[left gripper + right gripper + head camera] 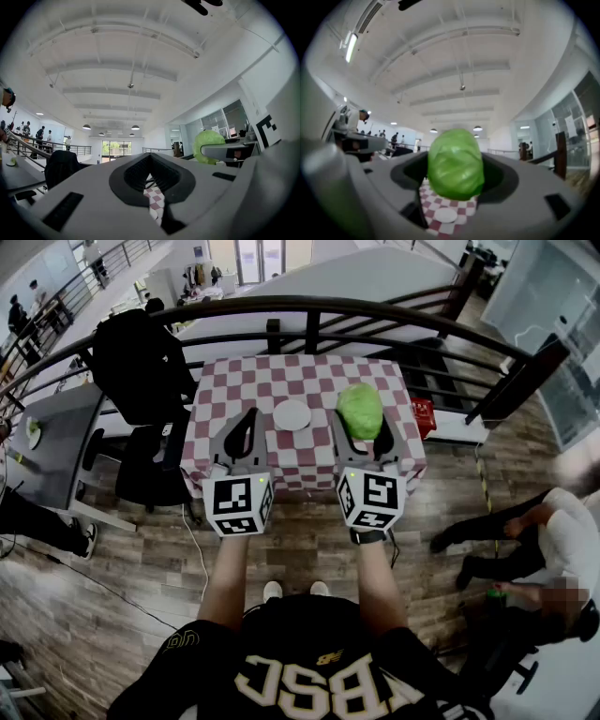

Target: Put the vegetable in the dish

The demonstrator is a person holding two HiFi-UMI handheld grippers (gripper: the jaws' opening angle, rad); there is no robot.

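A green cabbage (359,409) hangs above the right part of a table with a red-and-white checked cloth (319,376), and my right gripper (361,421) is shut on it. In the right gripper view the cabbage (456,161) fills the space between the jaws, with the white dish (446,215) on the cloth below it. That round, empty dish (292,414) sits mid-table, left of the cabbage. My left gripper (247,418) hovers just left of the dish, shut with nothing in it. From the left gripper view I see its tips (151,157) meeting and the cabbage (208,143) off to the right.
A curved dark railing (309,307) runs behind the table. A black chair with a jacket (141,362) stands at the left beside a grey desk (47,437). A red object (424,415) lies at the table's right. A seated person (553,531) is at the right.
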